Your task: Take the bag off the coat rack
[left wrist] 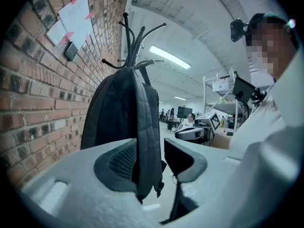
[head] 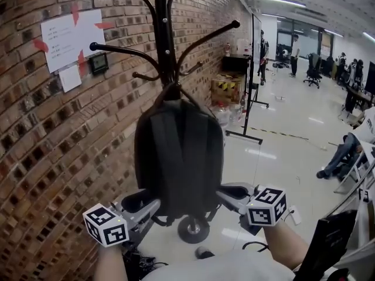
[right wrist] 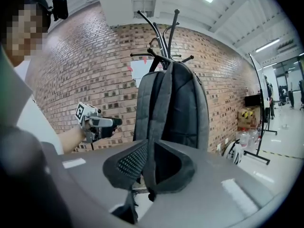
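Observation:
A dark grey backpack (head: 179, 157) hangs from the top of a black coat rack (head: 162, 28) that stands against a brick wall. My left gripper (head: 142, 202) is at the bag's lower left and my right gripper (head: 232, 193) at its lower right. In the left gripper view a shoulder strap (left wrist: 147, 127) hangs between the jaws of the left gripper (left wrist: 153, 159); it lies along the left pad, with a gap to the right one, so this gripper is open. In the right gripper view the right gripper (right wrist: 151, 164) is shut on the other strap (right wrist: 160, 108).
The brick wall (head: 53, 151) runs close on the left, with papers (head: 70, 37) taped to it. The rack's round base (head: 193, 230) sits on the floor below the bag. A black frame stand (head: 251, 86) and boxes (head: 227, 88) are behind. A seated person (head: 345, 151) is at the right.

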`<state>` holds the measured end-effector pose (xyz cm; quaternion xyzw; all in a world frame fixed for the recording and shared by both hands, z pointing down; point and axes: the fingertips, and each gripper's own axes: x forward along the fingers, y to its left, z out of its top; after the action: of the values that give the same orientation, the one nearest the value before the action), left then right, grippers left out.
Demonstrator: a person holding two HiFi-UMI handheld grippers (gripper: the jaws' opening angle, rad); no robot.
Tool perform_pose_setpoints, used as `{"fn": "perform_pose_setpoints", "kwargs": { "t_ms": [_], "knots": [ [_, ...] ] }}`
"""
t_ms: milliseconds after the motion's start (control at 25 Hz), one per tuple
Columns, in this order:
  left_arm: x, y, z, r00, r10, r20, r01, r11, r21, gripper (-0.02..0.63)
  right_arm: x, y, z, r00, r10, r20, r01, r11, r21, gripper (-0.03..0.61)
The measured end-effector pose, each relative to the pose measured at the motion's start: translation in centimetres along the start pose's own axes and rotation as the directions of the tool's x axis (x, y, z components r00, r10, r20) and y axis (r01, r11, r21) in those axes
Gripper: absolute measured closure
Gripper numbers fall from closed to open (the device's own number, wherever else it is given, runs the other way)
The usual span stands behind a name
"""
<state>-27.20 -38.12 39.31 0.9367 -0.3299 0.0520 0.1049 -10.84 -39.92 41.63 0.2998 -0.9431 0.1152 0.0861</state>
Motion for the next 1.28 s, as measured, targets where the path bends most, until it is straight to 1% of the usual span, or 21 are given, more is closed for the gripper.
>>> {"fn": "perform_pose_setpoints", "kwargs": {
  "t_ms": [80, 200, 280, 320, 360, 480, 560, 680, 760, 840, 1000, 1120, 1200, 1280],
  "knots": [
    [0.0, 1.1, 1.6, 1.0, 0.003, 0.003, -0.003, 1.0, 0.029, 0.388, 0.1, -1.2, 1.7, 1.0, -0.004, 0.026, 0.005, 1.0, -0.028, 0.482],
    [-0.2, 3.2, 3.6, 1.0, 0.013, 0.012, -0.014, 0.999, 0.051, 0.345, 0.2, -3.5, 4.3, 0.998, -0.007, 0.069, 0.011, 0.998, -0.06, 0.392],
    [-0.2, 4.7, 4.8, 1.0, 0.027, -0.008, -0.026, 0.996, 0.083, 0.334, 0.3, -5.1, 6.0, 0.996, -0.003, 0.093, 0.008, 0.998, -0.062, 0.354],
    [-0.1, 5.3, 5.3, 0.999, 0.029, -0.025, -0.026, 0.994, 0.106, 0.306, 0.5, -5.8, 6.8, 0.995, 0.006, 0.1, 0.0, 0.998, -0.062, 0.326],
    [0.0, 5.9, 5.8, 0.999, 0.029, -0.04, -0.023, 0.991, 0.129, 0.281, 0.7, -6.4, 7.5, 0.994, 0.018, 0.104, -0.011, 0.998, -0.066, 0.283],
    [0.7, 7.7, 7.5, 0.998, 0.021, -0.059, -0.01, 0.985, 0.172, 0.245, 1.4, -8.3, 9.6, 0.993, 0.032, 0.117, -0.02, 0.995, -0.101, 0.212],
    [1.4, 8.9, 8.1, 0.998, 0.013, -0.066, -0.001, 0.985, 0.174, 0.231, 1.9, -9.5, 10.6, 0.991, 0.046, 0.126, -0.032, 0.993, -0.112, 0.184],
    [2.8, 10.4, 8.1, 0.995, -0.023, -0.097, 0.039, 0.984, 0.171, 0.189, 2.8, -10.5, 11.5, 0.986, 0.104, 0.132, -0.089, 0.99, -0.11, 0.149],
    [3.7, 11.0, 8.2, 0.993, -0.047, -0.107, 0.065, 0.983, 0.169, 0.172, 3.8, -11.0, 11.6, 0.983, 0.139, 0.117, -0.126, 0.985, -0.116, 0.135],
    [4.7, 11.3, 8.1, 0.991, -0.076, -0.109, 0.093, 0.982, 0.163, 0.13, 5.0, -11.1, 11.1, 0.979, 0.182, 0.086, -0.172, 0.979, -0.111, 0.127],
    [6.3, 11.6, 7.5, 0.984, -0.126, -0.126, 0.143, 0.98, 0.136, 0.123, 6.6, -10.3, 10.3, 0.961, 0.273, 0.044, -0.267, 0.957, -0.117, 0.101],
    [7.3, 12.1, 7.0, 0.981, -0.137, -0.135, 0.155, 0.98, 0.128, 0.124, 7.3, -10.0, 10.1, 0.946, 0.322, 0.044, -0.317, 0.944, -0.094, 0.095],
    [7.9, 12.3, 6.7, 0.982, -0.143, -0.126, 0.159, 0.98, 0.121, 0.124, 7.6, -10.0, 9.9, 0.937, 0.346, 0.049, -0.342, 0.937, -0.07, 0.092],
    [8.3, 12.3, 6.6, 0.979, -0.167, -0.114, 0.178, 0.979, 0.097, 0.124, 7.8, -9.9, 9.7, 0.93, 0.363, 0.058, -0.361, 0.931, -0.044, 0.093]
  ]
}}
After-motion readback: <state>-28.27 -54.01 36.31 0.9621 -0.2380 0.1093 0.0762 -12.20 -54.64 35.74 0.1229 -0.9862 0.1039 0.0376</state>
